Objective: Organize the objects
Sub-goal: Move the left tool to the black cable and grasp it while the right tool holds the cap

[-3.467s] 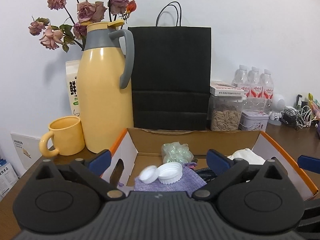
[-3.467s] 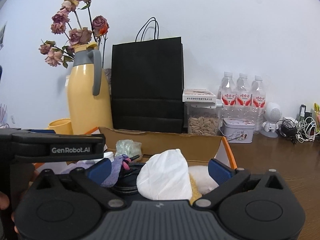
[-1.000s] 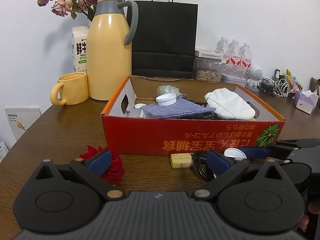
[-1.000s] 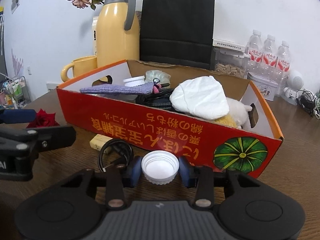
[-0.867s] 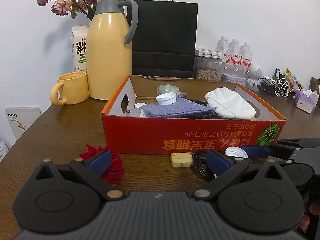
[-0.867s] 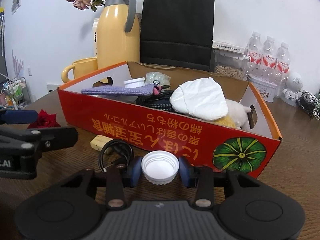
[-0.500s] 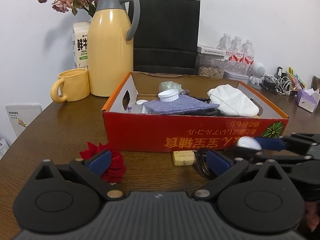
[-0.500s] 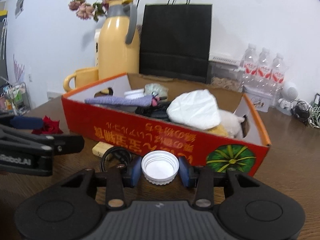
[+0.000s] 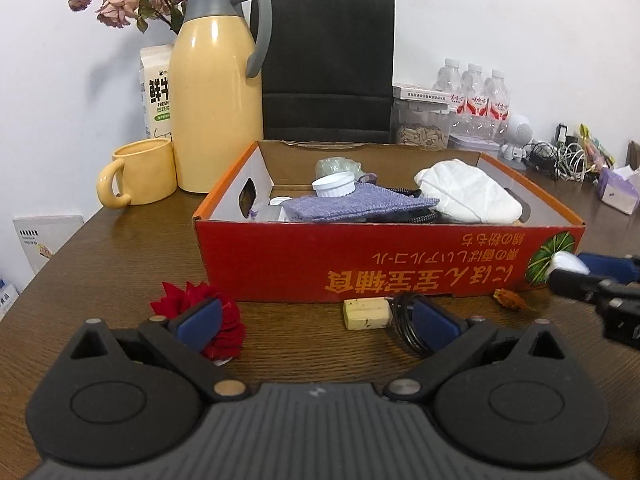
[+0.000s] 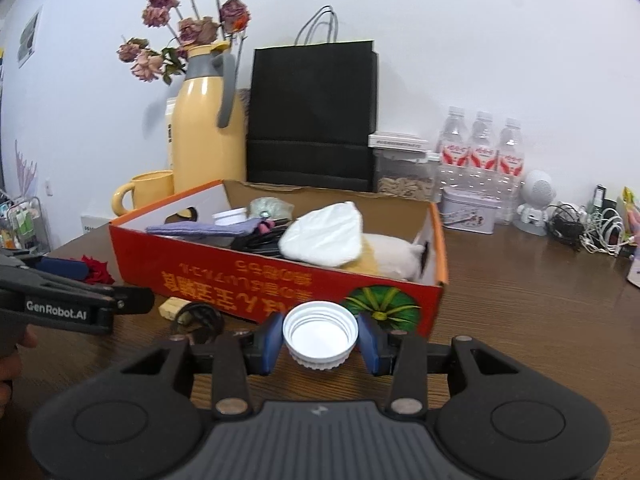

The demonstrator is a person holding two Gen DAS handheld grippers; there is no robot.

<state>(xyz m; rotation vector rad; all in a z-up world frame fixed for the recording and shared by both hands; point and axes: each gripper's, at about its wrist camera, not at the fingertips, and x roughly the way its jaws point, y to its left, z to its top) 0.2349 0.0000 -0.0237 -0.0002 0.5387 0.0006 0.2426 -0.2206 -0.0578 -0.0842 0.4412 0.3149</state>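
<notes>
The right tool (image 10: 320, 342) pinches a white cap (image 10: 320, 334); the box (image 10: 280, 276) is partly filled, while the left tool (image 9: 316, 320), spread wide, has the rose (image 9: 188, 300), cork (image 9: 366, 314) and cable (image 9: 404, 320) left.

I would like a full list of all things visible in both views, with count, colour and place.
cardboard box: one, red-orange, table centre
white cap: one, white, between the right jaws
second cap: one, white, on the purple cloth in the box
purple cloth: one, in the box
white bundle: one, in the box
red flower: one, on the table before the box
cork piece: one, beige, before the box
black cable: one, beside the cork piece
thermos jug: one, yellow, behind the box
mug: one, yellow, left of the jug
paper bag: one, black, against the wall
water bottles: three, clear, right rear
table: one, brown wood
left gripper: jaws open
right gripper: jaws shut on the white cap
</notes>
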